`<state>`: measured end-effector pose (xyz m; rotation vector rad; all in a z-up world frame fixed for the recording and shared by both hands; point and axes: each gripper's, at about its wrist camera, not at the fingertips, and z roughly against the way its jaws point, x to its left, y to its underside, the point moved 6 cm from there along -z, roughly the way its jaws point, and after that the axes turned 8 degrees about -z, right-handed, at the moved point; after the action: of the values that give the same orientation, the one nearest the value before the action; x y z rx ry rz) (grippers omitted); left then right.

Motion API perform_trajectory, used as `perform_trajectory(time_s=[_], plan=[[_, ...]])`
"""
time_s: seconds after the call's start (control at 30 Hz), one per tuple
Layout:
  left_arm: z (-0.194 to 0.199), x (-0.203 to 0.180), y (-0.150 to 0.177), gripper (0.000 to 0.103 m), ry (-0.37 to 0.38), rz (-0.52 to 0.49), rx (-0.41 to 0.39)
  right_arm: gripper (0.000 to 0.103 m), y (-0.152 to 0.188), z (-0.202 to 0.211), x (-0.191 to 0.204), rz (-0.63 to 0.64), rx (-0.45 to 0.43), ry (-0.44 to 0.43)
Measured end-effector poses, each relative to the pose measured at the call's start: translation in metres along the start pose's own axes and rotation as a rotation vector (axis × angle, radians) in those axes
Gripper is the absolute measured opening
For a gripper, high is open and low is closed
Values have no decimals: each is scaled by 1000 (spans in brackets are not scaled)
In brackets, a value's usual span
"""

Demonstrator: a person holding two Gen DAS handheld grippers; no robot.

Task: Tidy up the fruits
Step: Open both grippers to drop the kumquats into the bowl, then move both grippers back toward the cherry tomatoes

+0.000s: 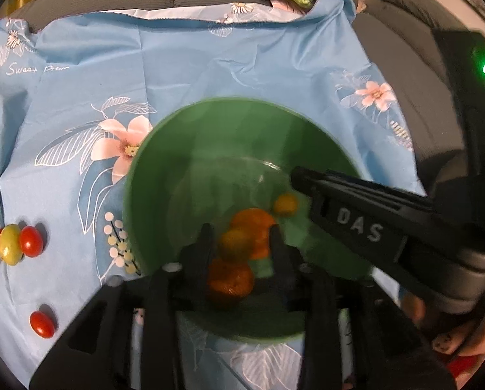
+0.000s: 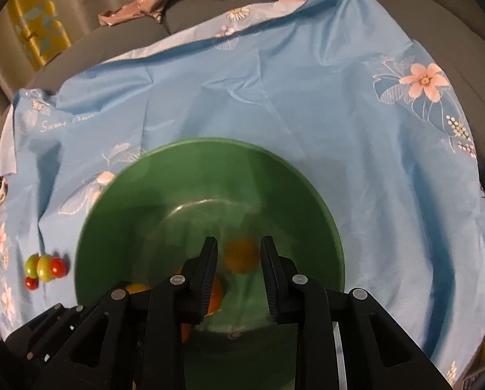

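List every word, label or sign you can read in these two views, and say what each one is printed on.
"DAS": white letters on the side of the right gripper, seen from the left wrist view.
"Sweet" plus a second cursive word too blurred to read for sure: white script on the blue cloth, also visible in the right wrist view.
No readable text on the green bowl or anywhere else.

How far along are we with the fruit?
Done: four orange and yellow fruits lie in the green bowl. In hand: nothing that I can see. The left gripper and right gripper are both open above the bowl, the yellow fruit loose between the right one's fingers. Left: the tomatoes on the blue cloth, red and green, plus a lone red one.
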<state>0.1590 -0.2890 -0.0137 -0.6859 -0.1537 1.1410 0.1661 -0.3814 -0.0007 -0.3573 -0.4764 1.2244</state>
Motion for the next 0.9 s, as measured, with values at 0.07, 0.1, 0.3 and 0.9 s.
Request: perform_trajectory(time_s=[0.07,0.1,0.3,0.9], plan=[[11,1,-2,56,18,14,-30,45,-1,5,4,7,-18,-5],[21,3,-3,57,26,21,-49,46,-1,8,6,15,-31,-5],[72,27,4,64,4,43,-128,46,-3,27,29,45,-96,-66],[166,213,90,72,-280,333,-151,62,91,19,206,413,18,-369]])
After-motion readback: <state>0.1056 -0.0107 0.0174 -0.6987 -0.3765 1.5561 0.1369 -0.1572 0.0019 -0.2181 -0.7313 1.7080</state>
